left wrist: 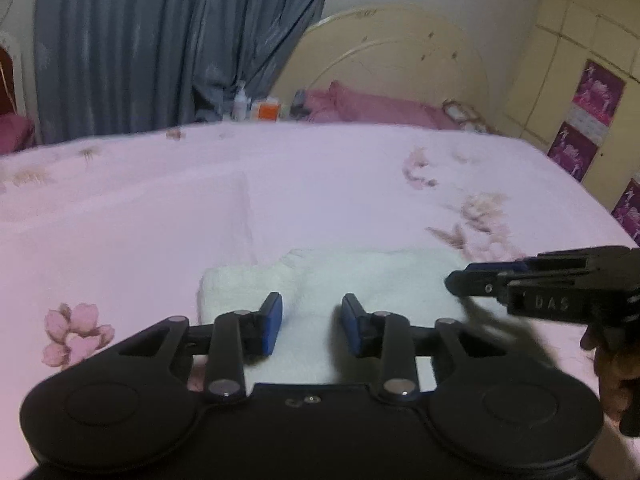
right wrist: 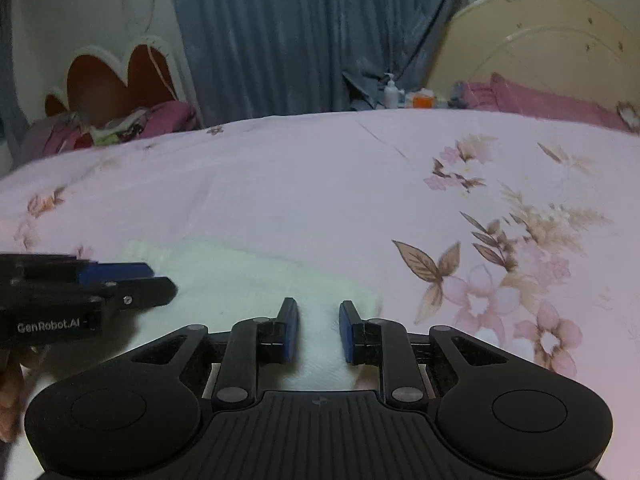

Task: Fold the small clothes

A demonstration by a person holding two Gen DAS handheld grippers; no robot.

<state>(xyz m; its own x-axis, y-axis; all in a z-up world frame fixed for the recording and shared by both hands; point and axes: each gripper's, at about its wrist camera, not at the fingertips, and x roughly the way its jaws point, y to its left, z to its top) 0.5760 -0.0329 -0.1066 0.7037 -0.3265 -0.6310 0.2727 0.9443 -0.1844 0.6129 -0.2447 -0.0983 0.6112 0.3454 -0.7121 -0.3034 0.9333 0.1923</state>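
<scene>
A bed [left wrist: 320, 184] under a pale pink sheet printed with flowers and leaves fills both views. Behind it hang grey-blue curtains [left wrist: 160, 40], with a cream arched headboard [left wrist: 400, 64] to the right of them and pink pillows [left wrist: 372, 106] at its foot. On the right wall in the left wrist view are purple posters [left wrist: 592, 116]; their print is too small to read. A scalloped brown-and-white headboard [right wrist: 120, 80] with a heap of coloured clothes below it stands at far left in the right wrist view. Between curtain and pillows stand a white pump bottle [right wrist: 391, 92] and an orange box [right wrist: 422, 101].

A folded white fluffy garment [left wrist: 360, 276] lies on the near part of the bed, nothing else on or against it. The left gripper [left wrist: 312, 324] hovers over it, blue pads apart with nothing between them. The right gripper [right wrist: 319, 330] hangs over the garment's right part, jaws a narrower gap apart, also holding nothing. Its side reads "DAS"; the left one's reads "GenRobot.AI".
</scene>
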